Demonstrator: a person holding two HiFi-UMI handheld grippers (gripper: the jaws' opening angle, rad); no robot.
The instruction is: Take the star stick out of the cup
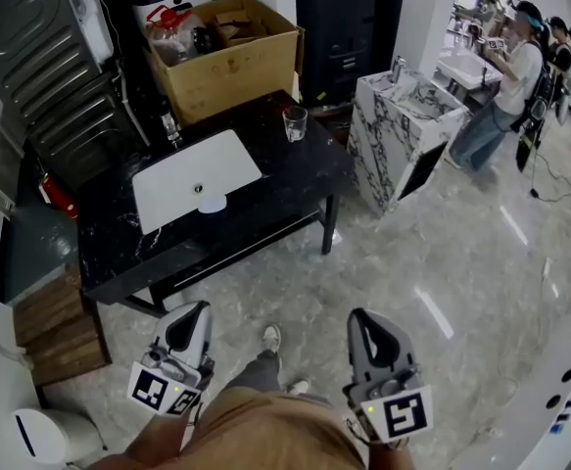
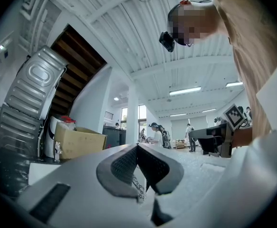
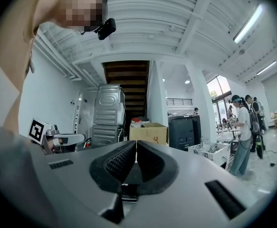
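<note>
Nothing of the job has begun, as far as I can see from here. The person stands on the grey tiled floor, well back from the low black marble-patterned table [image 1: 275, 179], holding both tools down by the waist.

The left gripper [image 1: 194, 311] has its dark ribbed pads pressed flat together with nothing between them. The right gripper [image 1: 360, 317] is the same, jaws fully closed on empty air. Both point forward into the room rather than at anything on the table.

The clear glass cup [image 1: 295, 122] stands upright near the table's far edge, just in front of the open brown cardboard box [image 1: 228, 55] and apart from the white rectangular basin [image 1: 195, 179] set into the tabletop. The star stick should be in that cup, but at this distance it is too small for me to make out.

So all of it is left, I judge: stepping up to the table, opening a gripper, closing on the stick and lifting it clear of the cup.
</note>
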